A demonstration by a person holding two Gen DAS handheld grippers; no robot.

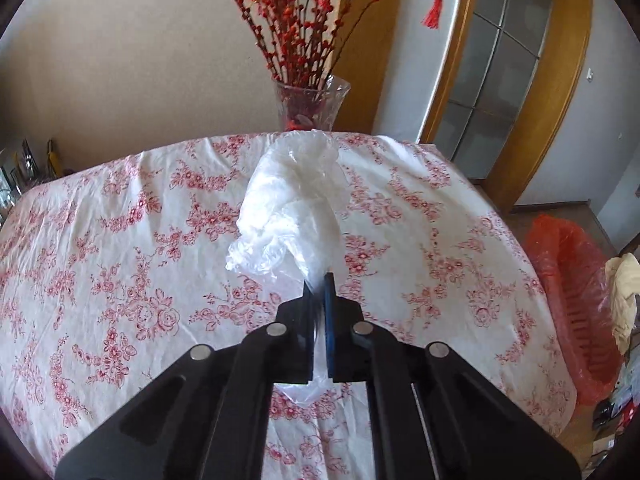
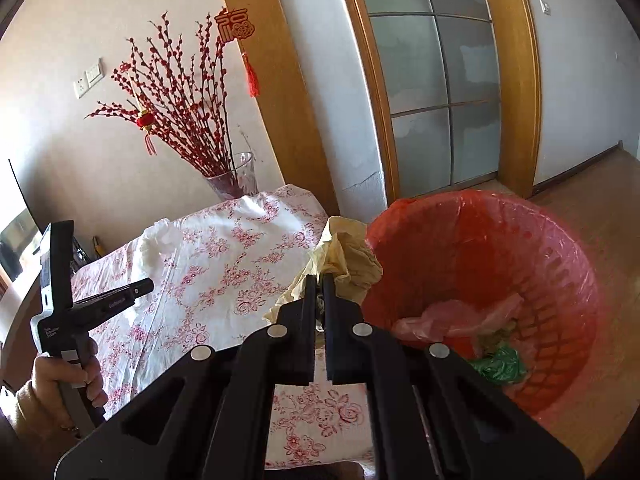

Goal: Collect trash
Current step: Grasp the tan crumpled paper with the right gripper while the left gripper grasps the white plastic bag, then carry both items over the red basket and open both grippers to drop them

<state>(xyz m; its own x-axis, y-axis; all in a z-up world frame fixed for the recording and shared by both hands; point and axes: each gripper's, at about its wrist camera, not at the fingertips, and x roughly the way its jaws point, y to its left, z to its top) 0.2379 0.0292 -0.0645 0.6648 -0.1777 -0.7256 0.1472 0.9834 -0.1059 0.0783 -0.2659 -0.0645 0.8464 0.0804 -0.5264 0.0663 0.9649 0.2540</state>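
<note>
Presently, findings as observed:

Left gripper (image 1: 319, 280): angled downward over the table (image 1: 120, 264); fingers pressed together on a clear plastic bag (image 1: 288, 208), a strip of which passes between the pads and hangs out below them.
Clear plastic bag: crumpled, billowing ahead of the left fingertips, above the floral tablecloth near the table's middle.
Left hand (image 2: 66, 380): seen in the right wrist view, wrapped around the tool's handle at the table's near edge, a sleeve cuff at the wrist; tool body upright, fingers reaching out over the cloth.
Right gripper (image 2: 319, 280): tilted downward beside the table's edge; fingers clamped on a yellowish crumpled wrapper (image 2: 348, 256).
Yellowish wrapper: bunched around the right fingertips, just beside the rim of the basket and over the table's corner.
Red trash basket (image 2: 560, 272): on the wooden floor beside the table, lined with a red bag; pink and green scraps lie inside.
Glass vase (image 1: 310, 104): at the table's far edge, holding red-budded branches.
</note>
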